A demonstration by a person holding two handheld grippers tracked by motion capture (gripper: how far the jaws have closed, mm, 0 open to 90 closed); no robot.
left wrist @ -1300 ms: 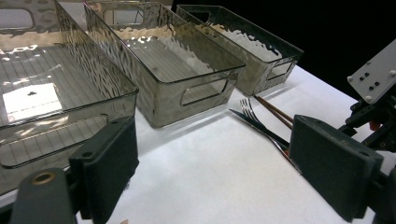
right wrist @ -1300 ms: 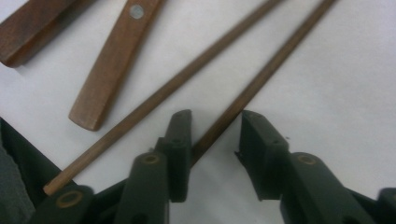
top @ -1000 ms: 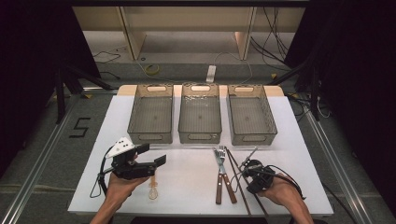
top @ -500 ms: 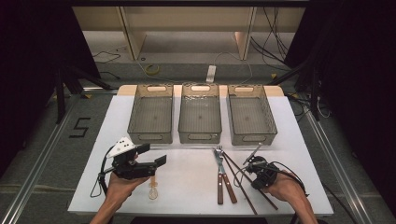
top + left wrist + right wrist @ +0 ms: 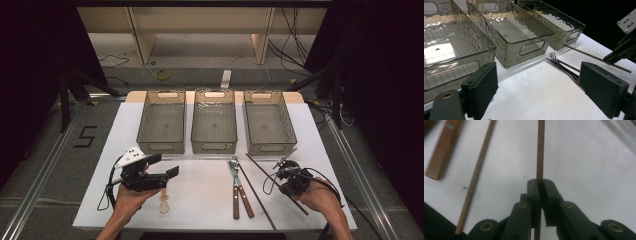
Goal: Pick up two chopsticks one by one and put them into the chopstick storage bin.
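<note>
My right gripper (image 5: 284, 173) is at the table's front right, shut on a brown chopstick (image 5: 260, 167) that slants from near the right bin toward the front edge. In the right gripper view the chopstick (image 5: 540, 150) runs straight up from between the closed jaws of the right gripper (image 5: 540, 185), which have just been closing on it. A second chopstick (image 5: 257, 197) lies on the table beside it (image 5: 475, 180). My left gripper (image 5: 162, 166) is held at the front left, open with nothing between its jaws (image 5: 536, 95).
Three clear grey bins (image 5: 162, 122) (image 5: 214, 122) (image 5: 267, 122) stand in a row at the back of the white table (image 5: 205, 200). Two wooden-handled forks (image 5: 236, 185) lie at centre front. A small pale spoon (image 5: 164, 205) lies by the left hand.
The right gripper has closed on the chopstick and moved right and slightly up with it, swinging it away from the other chopstick. The left gripper has stayed put.
</note>
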